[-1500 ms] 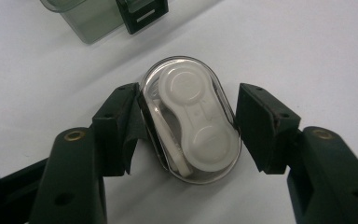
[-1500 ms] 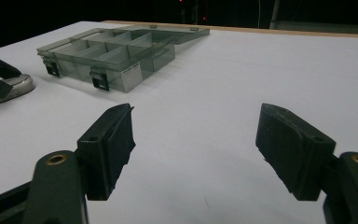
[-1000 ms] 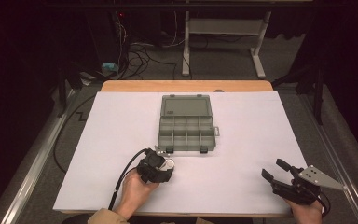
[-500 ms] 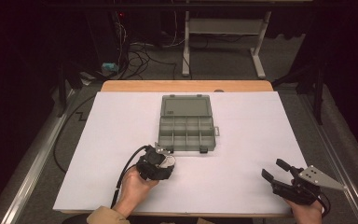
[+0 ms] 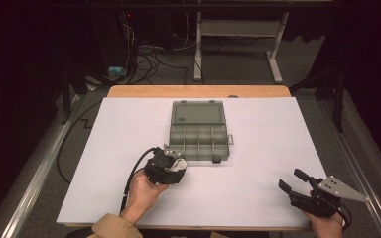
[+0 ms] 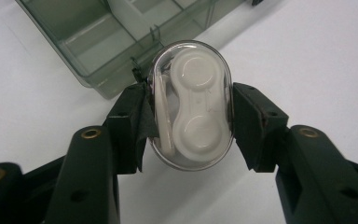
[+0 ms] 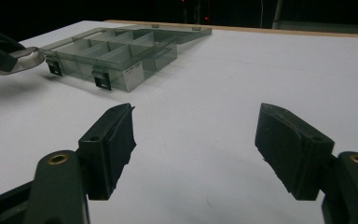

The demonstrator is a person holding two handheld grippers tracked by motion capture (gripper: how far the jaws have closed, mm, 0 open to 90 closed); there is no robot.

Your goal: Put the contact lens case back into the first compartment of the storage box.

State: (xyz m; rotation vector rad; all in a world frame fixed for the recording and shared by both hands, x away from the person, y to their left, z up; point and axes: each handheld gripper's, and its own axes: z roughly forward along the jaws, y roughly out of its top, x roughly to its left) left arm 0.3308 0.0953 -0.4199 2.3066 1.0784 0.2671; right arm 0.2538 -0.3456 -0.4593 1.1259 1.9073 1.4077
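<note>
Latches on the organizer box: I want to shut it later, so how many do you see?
2. Both black latches sit on the open organizer box's near front edge: one by its left corner, one further right.

Dark room, grey floor (image 5: 238,64), tangled cables (image 5: 149,54)

left tool (image 5: 174,161) with clear oval case (image 6: 192,103) nudged closer to organizer box (image 5: 199,130)

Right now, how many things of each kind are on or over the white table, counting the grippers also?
Clear oval case with white contact lens holder: 1
Grey compartment box, lid open: 1
Left gripper, shut on the case: 1
Right gripper, open: 1
Total: 4
</note>
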